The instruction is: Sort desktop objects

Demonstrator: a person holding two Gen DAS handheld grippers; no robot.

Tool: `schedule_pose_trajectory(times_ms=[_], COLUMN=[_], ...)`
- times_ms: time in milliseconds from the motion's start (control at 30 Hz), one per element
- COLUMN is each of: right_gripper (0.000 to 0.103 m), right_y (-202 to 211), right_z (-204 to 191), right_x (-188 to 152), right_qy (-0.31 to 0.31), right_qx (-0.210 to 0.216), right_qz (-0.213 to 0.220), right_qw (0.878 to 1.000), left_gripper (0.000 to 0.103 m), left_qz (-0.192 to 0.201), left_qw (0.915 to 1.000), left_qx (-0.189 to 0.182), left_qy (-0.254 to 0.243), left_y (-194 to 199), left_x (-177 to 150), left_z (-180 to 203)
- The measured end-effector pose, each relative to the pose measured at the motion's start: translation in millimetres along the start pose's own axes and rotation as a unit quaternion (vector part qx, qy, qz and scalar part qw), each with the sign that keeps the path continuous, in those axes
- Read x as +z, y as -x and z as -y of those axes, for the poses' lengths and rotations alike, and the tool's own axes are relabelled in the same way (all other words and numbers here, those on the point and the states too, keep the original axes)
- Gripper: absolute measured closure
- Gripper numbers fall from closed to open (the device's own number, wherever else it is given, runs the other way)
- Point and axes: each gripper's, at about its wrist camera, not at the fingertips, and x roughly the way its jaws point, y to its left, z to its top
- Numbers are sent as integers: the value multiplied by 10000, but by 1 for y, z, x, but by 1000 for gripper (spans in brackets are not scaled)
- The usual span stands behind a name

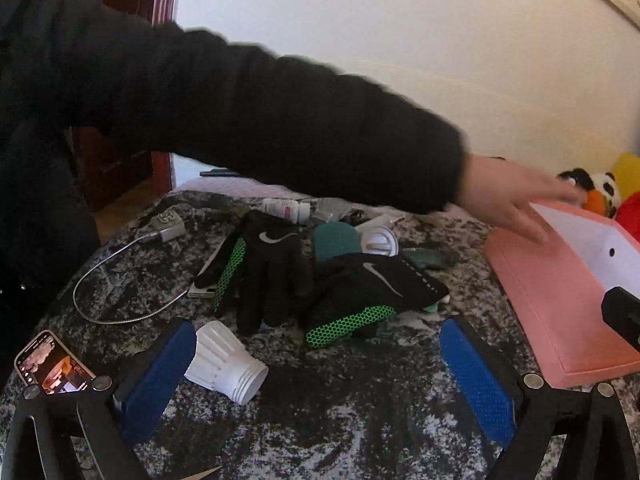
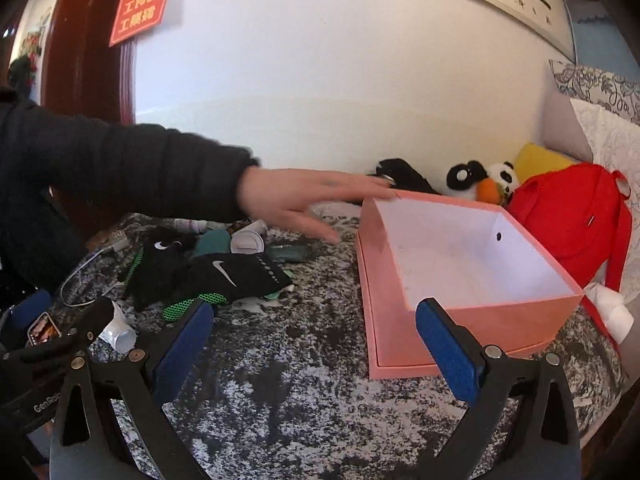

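Note:
A pile of small things lies on the dark marbled tabletop (image 1: 320,408): two black and green gloves (image 1: 276,264) (image 2: 224,276), a white ribbed bulb base (image 1: 224,360) (image 2: 118,334), a white round cap (image 1: 378,242), a pill bottle (image 1: 286,209), a charger with a silver cable (image 1: 120,280) and a phone (image 1: 52,364). An open pink box (image 2: 460,264) (image 1: 560,300) stands to the right, empty. My left gripper (image 1: 320,368) is open, its left pad beside the bulb base. My right gripper (image 2: 316,340) is open near the box's front. A bare hand (image 2: 312,200) reaches to the box rim.
A red bag (image 2: 572,220), a panda plush (image 2: 484,182) and a yellow cushion (image 2: 540,160) crowd behind the box by the white wall. A white tissue (image 2: 612,308) lies to the box's right. The person's black sleeve (image 1: 240,120) spans above the pile.

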Motion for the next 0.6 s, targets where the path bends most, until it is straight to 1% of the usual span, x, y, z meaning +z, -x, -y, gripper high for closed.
schedule_pose_trajectory(times_ms=[100,367,600], right_gripper=[0,0,0], right_y=[-2,-5,-8], right_z=[4,-2,-3], right_x=[0,-2,-3], right_qy=[-76,65,47], right_qx=[22,39,27], right_qz=[-33,-57,-92], right_qw=[10000,10000,9999], left_gripper=[2,2,2], left_qz=[-4,-51,-107], left_qw=[10000,9999,9997], left_qx=[24,87,152], left_qy=[-65,-71,-138], left_y=[-1,-2,-4], left_x=[-1,-1,-2], left_z=[3,0,0])
